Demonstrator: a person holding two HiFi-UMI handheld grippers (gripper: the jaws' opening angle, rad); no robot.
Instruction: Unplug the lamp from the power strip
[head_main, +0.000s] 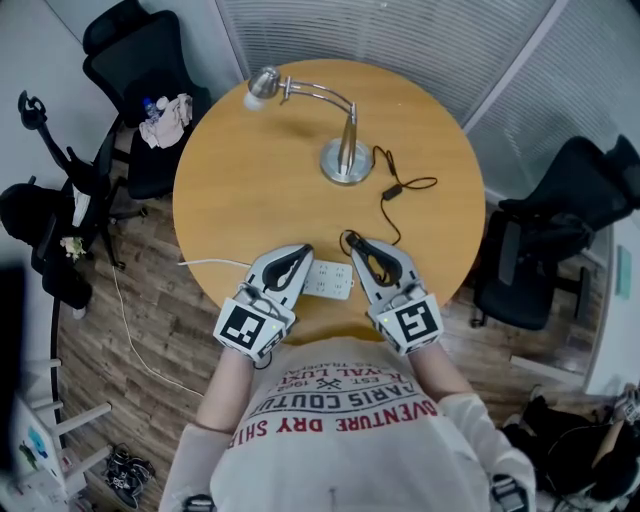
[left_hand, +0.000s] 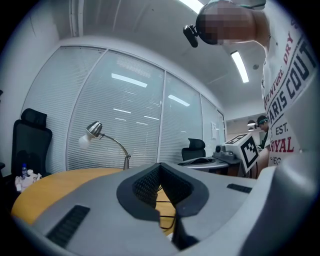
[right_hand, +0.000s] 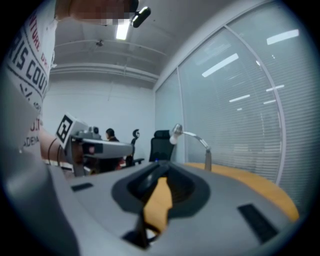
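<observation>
We hold both grippers level over the near edge of the round wooden table (head_main: 250, 200), with the white power strip (head_main: 328, 280) lying between them. The strip's white cable (head_main: 215, 263) runs off to the left. The left gripper (head_main: 303, 250) sits just beside the strip's left end. In its own view its jaws are pressed together at the tips, with nothing between them. The right gripper (head_main: 352, 242) pinches a dark slim piece (right_hand: 152, 180) against one pad, which we take for the plug (the view there is blurred). The lamp (head_main: 345, 160) stands upright farther across the table. Its black cord (head_main: 392, 189) winds back to the right gripper's tips. We cannot tell whether the plug still sits in the strip.
</observation>
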